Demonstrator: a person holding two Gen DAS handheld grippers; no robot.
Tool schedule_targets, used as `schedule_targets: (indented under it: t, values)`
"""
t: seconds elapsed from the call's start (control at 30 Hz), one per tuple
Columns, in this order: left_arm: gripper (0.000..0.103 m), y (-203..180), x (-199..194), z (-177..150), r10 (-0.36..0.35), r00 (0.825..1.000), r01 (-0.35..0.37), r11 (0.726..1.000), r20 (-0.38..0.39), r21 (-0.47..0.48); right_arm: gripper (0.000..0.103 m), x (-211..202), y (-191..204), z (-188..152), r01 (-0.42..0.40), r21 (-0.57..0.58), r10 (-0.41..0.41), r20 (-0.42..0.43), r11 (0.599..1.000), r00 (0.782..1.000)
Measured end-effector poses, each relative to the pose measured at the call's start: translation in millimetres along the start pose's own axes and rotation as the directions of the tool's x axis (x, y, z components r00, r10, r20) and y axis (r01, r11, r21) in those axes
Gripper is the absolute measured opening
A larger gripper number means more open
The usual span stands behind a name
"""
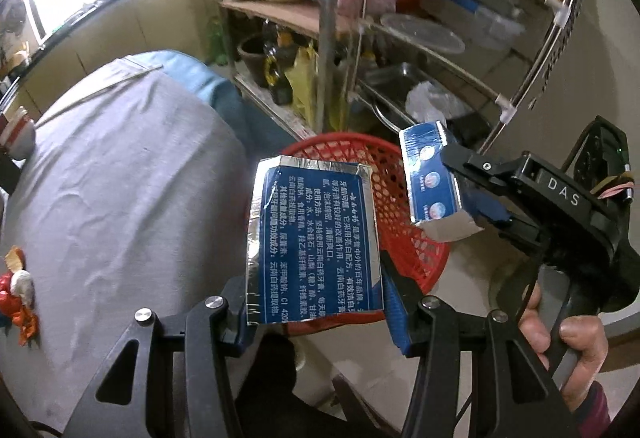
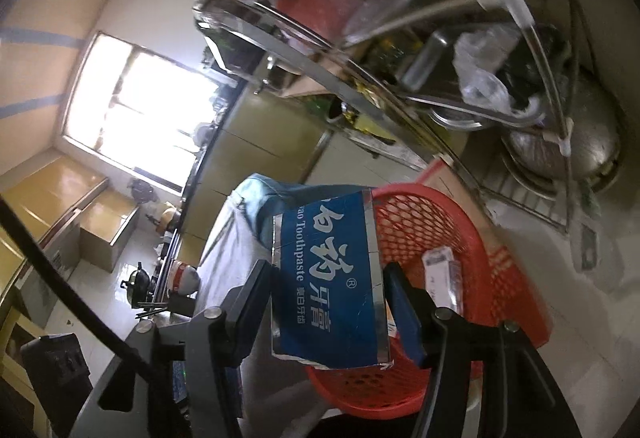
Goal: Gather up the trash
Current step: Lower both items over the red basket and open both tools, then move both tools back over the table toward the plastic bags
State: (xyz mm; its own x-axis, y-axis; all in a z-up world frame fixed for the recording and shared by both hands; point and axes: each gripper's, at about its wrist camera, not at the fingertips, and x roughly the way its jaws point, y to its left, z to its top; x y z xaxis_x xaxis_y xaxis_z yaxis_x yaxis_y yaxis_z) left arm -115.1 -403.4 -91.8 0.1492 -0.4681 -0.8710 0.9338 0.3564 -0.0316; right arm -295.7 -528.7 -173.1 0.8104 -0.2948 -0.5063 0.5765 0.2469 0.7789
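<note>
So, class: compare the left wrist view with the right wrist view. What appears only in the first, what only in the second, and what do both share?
Only the left wrist view shows the crumpled red-and-white wrapper on the grey tablecloth, and the right hand-held gripper from outside, holding a blue toothpaste box piece.

Only the right wrist view shows a small white carton lying inside the basket.

Both show the red plastic mesh basket, the metal kitchen rack and a bright window.
</note>
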Motion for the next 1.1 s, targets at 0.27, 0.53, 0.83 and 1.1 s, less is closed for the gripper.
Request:
schedule_targets:
  t: [0.27,0.53,0.83,1.1]
  values:
    - [0.056,-6,22,7,-0.008,0.999,0.009,1.000,-0.040,0.010,0.070,7,-19,-1,-0.003,0.073,0.005,-0.022,0.997,1.000]
    - [0.064,12,-7,4,0.024,0.999,-0.023,1.000,0.046,-0.020,0.075,-16,8,1,-0.048,-0.025,0.050,0.070,0.999,0.996]
    - [0.064,67,-59,-46,0.145,0.984,-0.132,0.983,0.104,-0.124,0.075,-15,66,-16,-0.111,-0.152,0.118,0.042,0.982,0.992]
    - [0.065,157,-117,-111,0.399,0.909,-0.344,0.880,0.119,-0.326,0.075,3,142,-62,-0.157,-0.310,0.144,-0.065,0.938,0.987]
